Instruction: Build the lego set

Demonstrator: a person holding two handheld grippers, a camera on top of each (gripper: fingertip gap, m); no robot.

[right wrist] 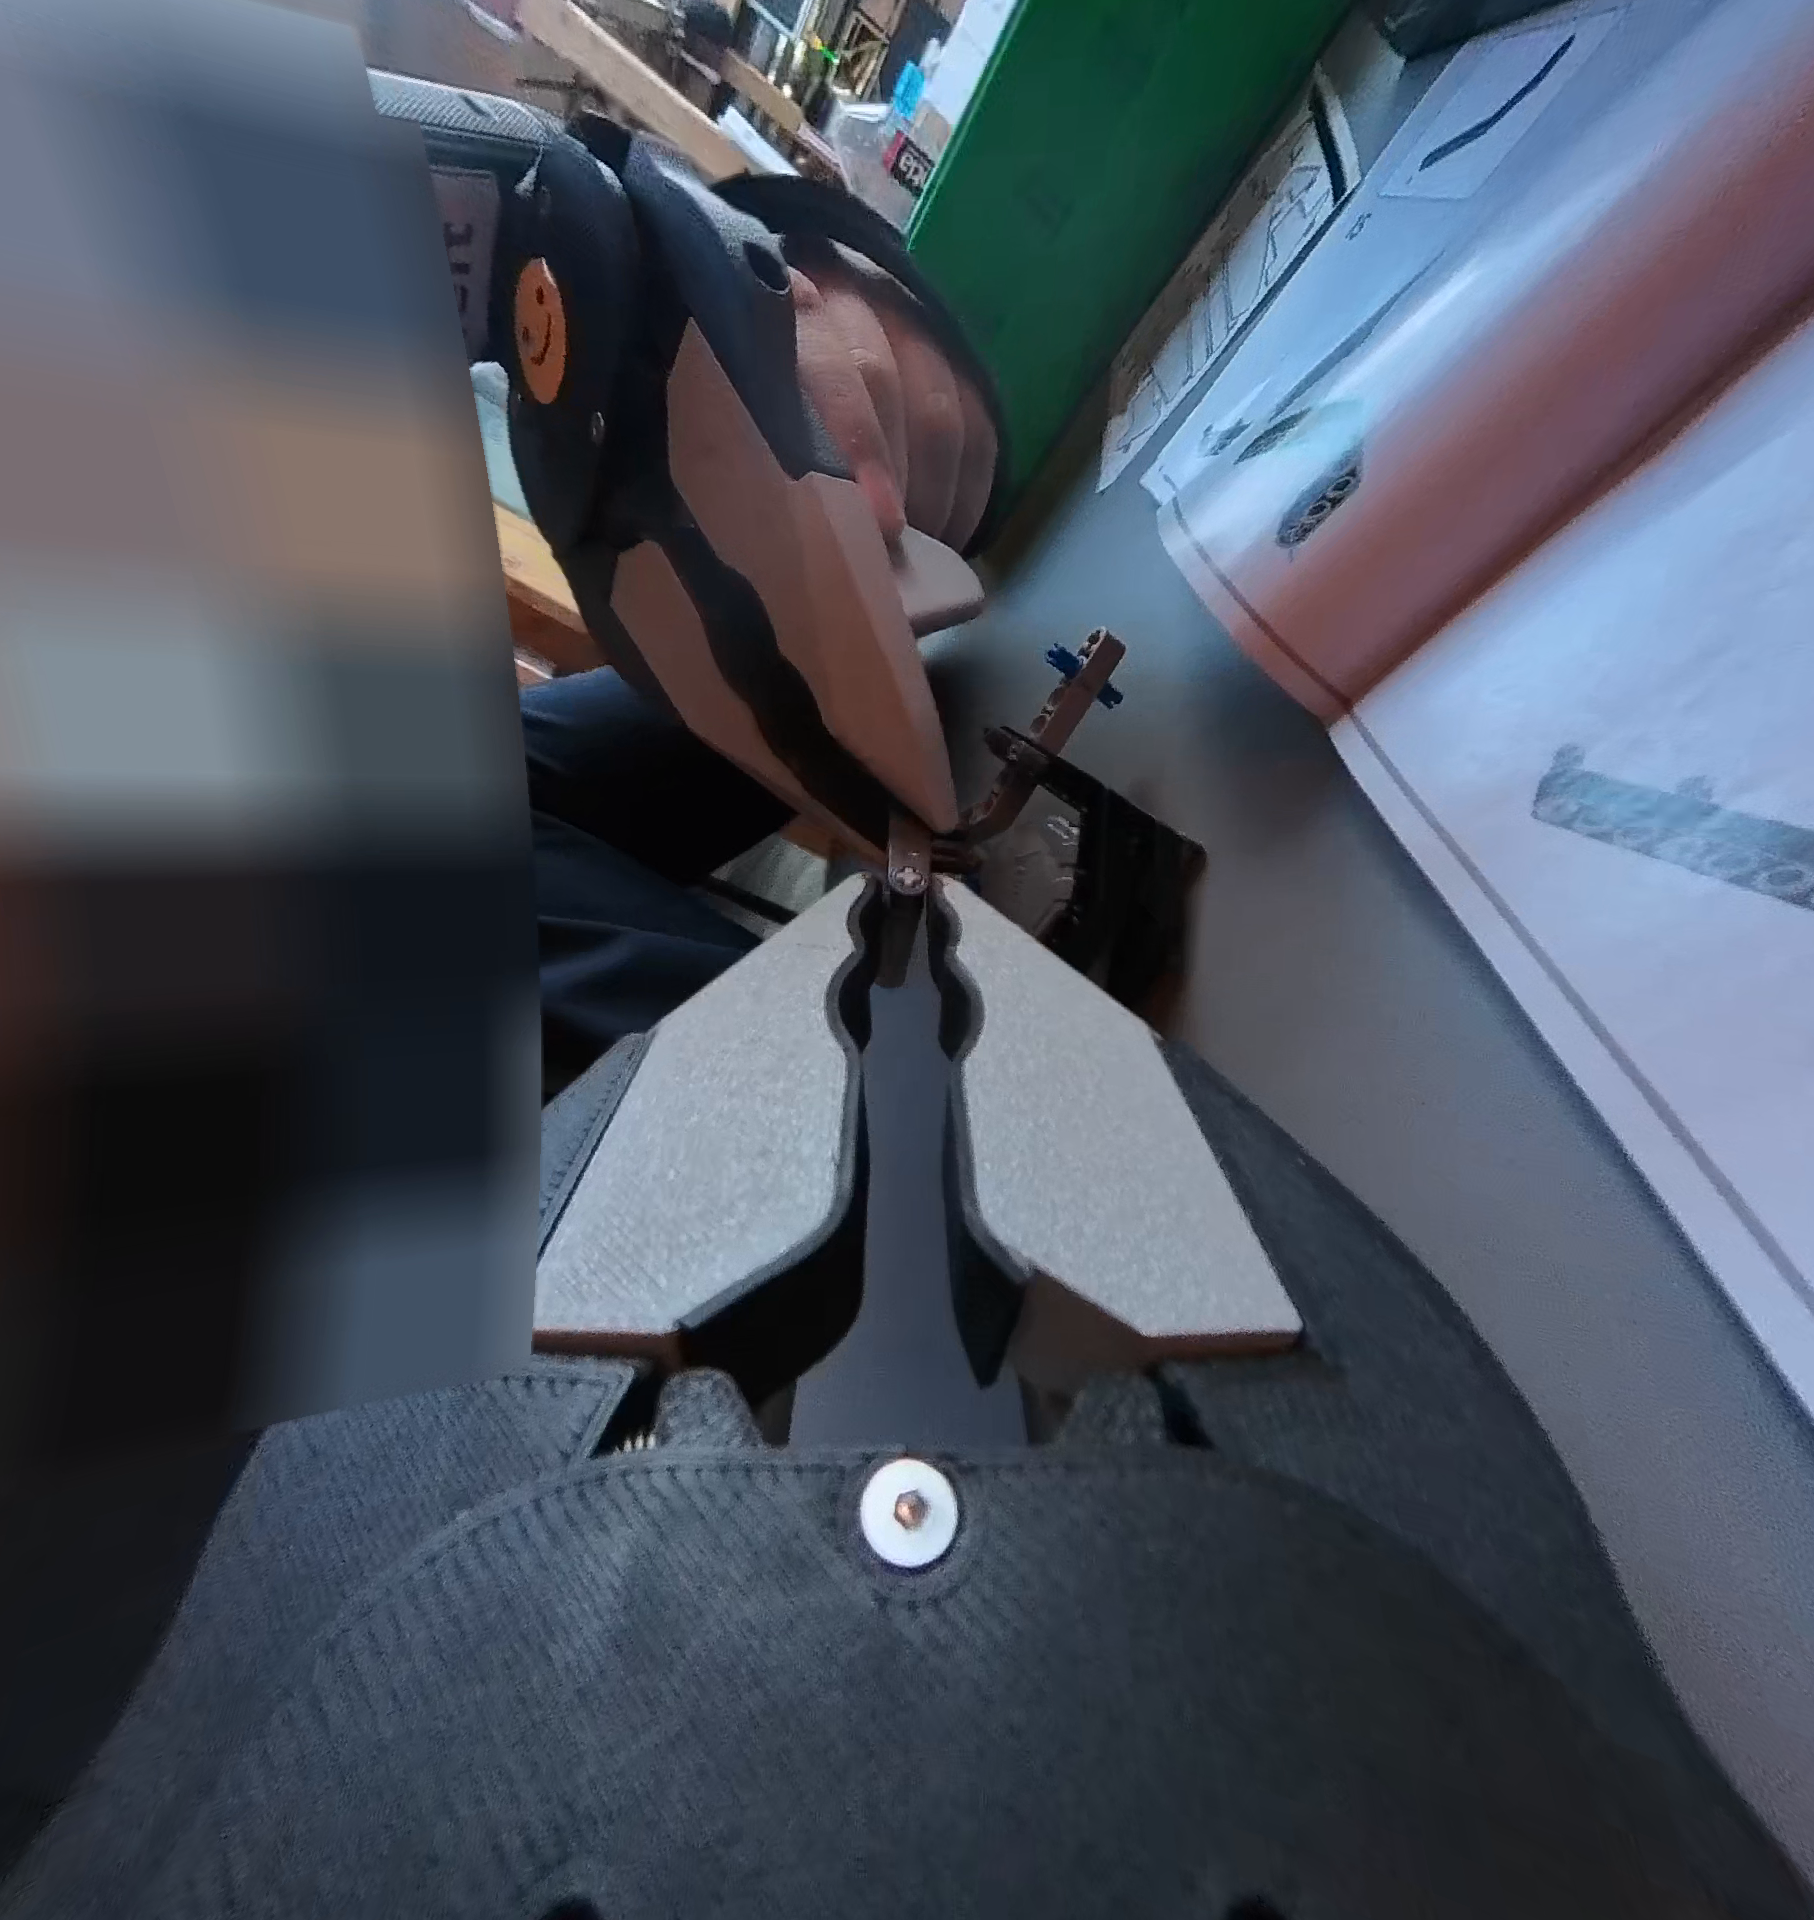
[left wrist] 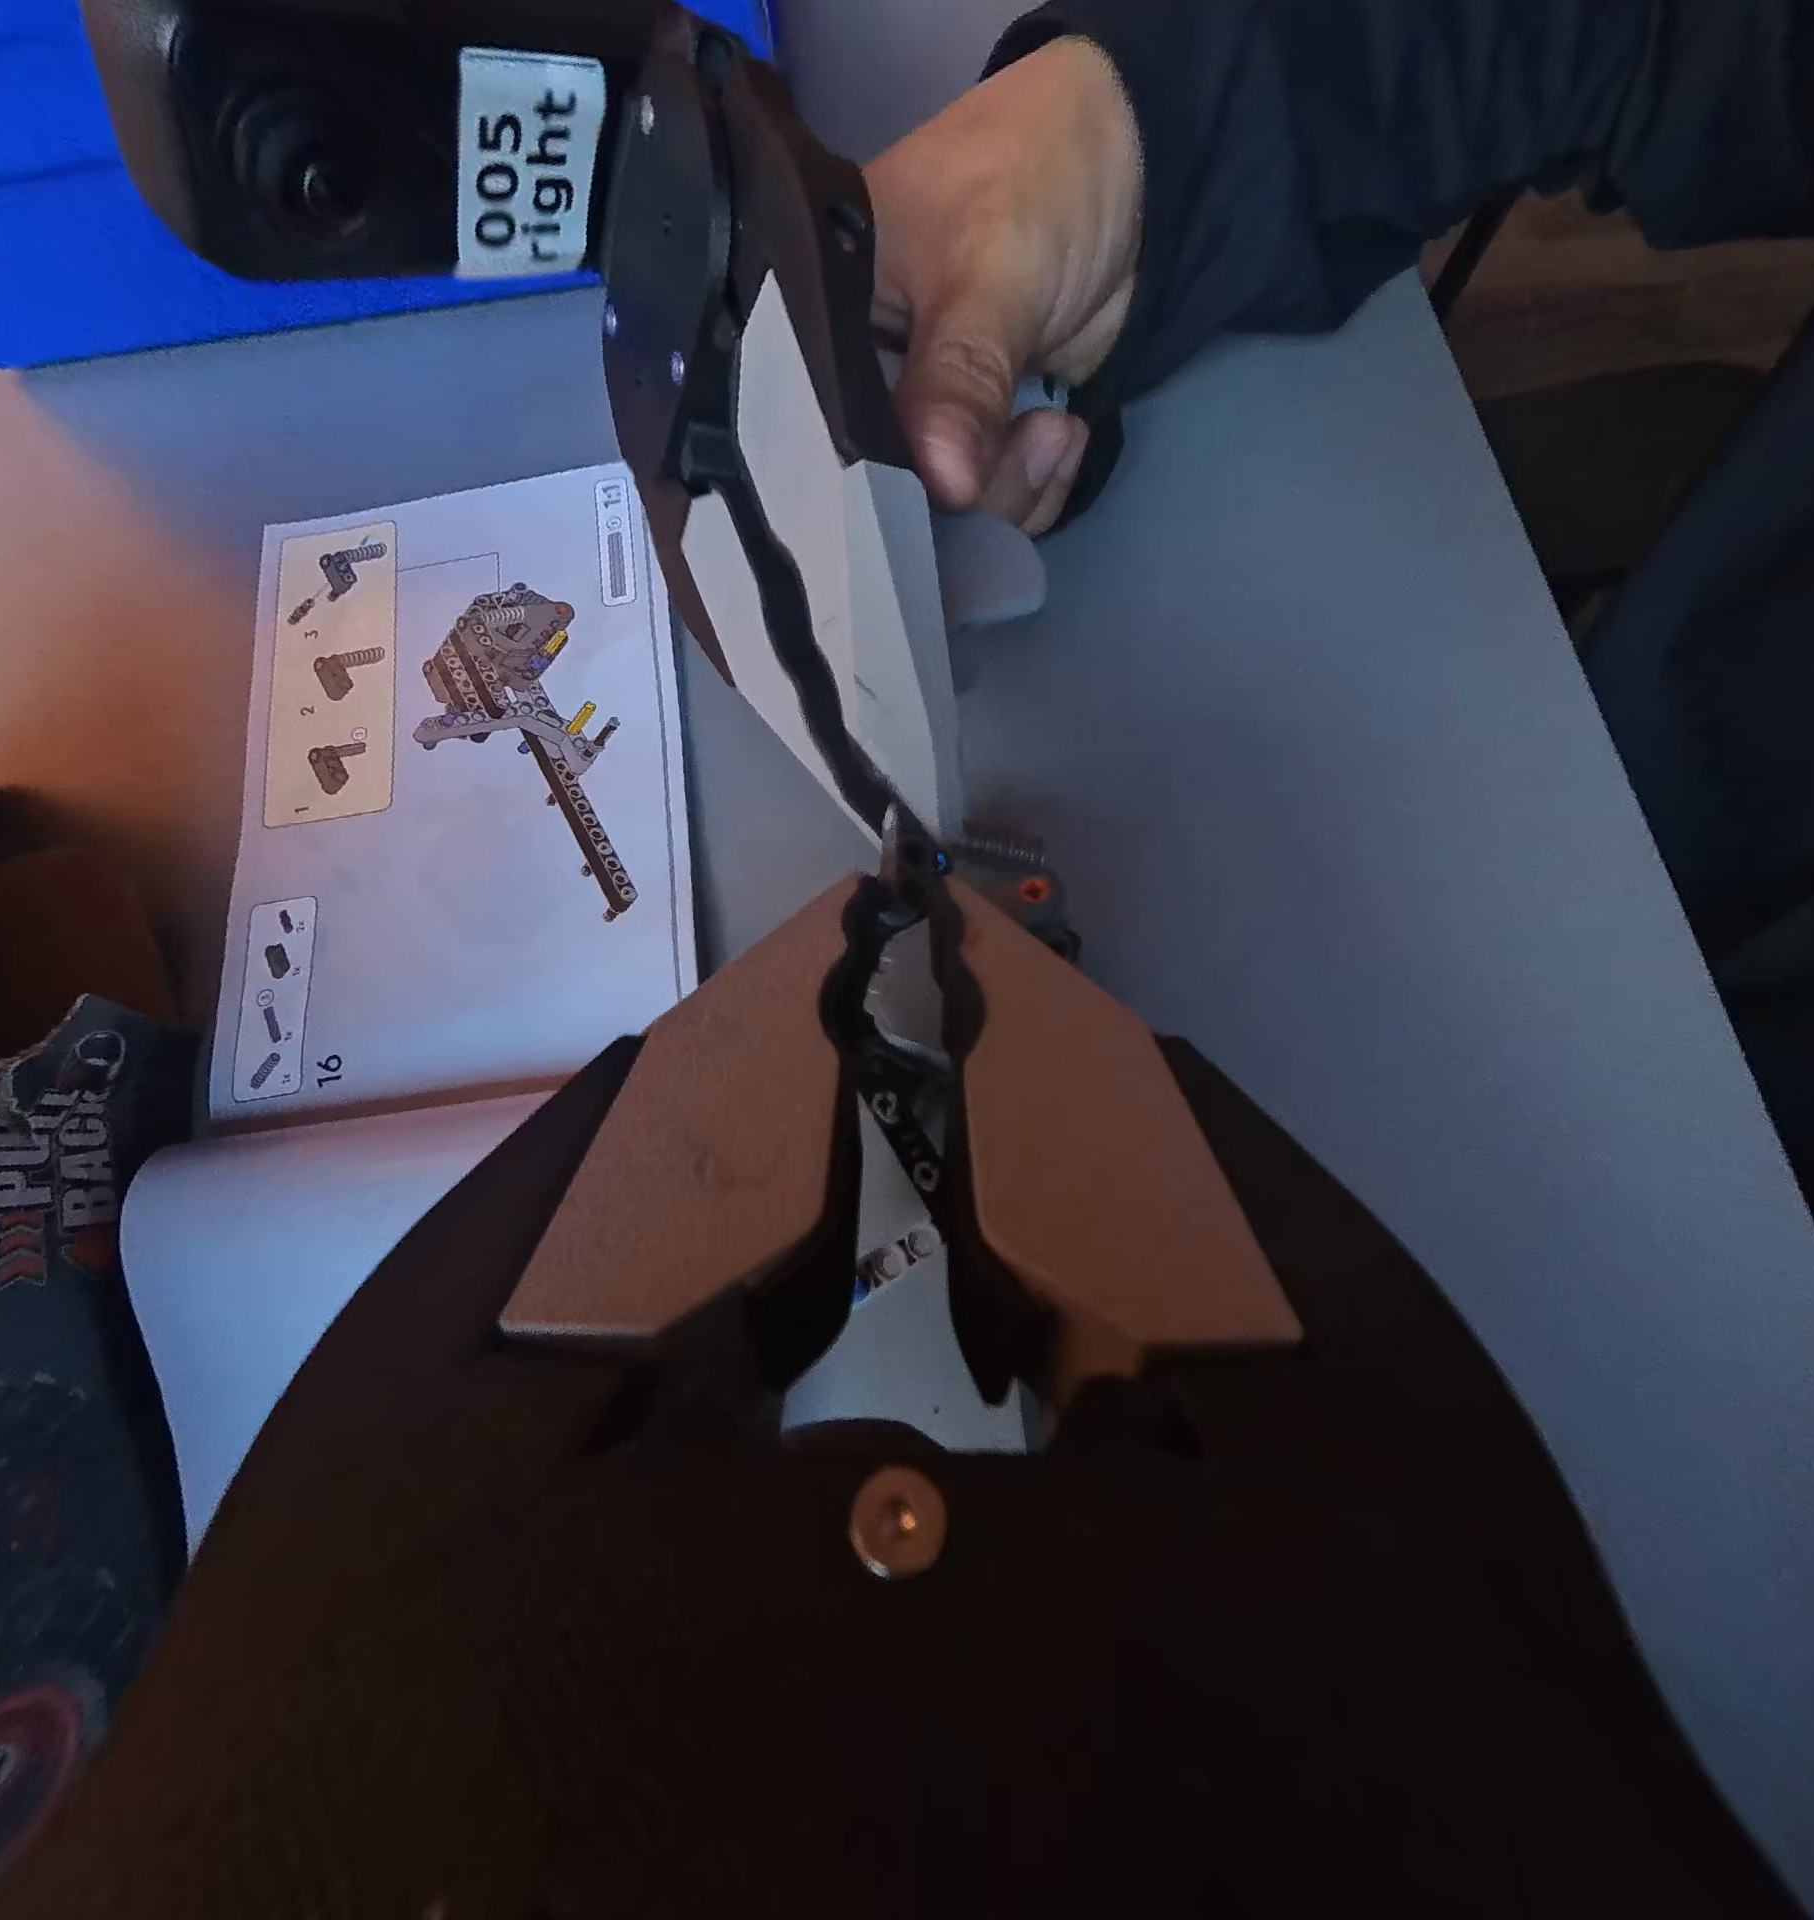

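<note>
My left gripper [left wrist: 898, 899] is shut on a partly built lego assembly; its black holed beam [left wrist: 918, 1138] shows between the fingers. In the right wrist view the assembly [right wrist: 1079, 696] sticks out as a bent brown beam with blue pins, held by the left gripper [right wrist: 918, 826]. My right gripper [right wrist: 901, 899] is shut on a small dark lego piece [right wrist: 905, 878] with a cross hole. It holds the piece tip to tip against the assembly. The right gripper [left wrist: 908, 831] comes down from above in the left wrist view, held by a hand [left wrist: 996, 312].
An open instruction booklet [left wrist: 446, 779] lies on the grey table [left wrist: 1350, 935] to the left; it also shows in the right wrist view [right wrist: 1609, 675]. A torn dark lego box [left wrist: 41, 1247] lies at the lower left. A blue bin [left wrist: 51, 208] stands behind. A green panel [right wrist: 1090, 208] stands beyond the table. Left and right tips are no more than a few centimetres apart.
</note>
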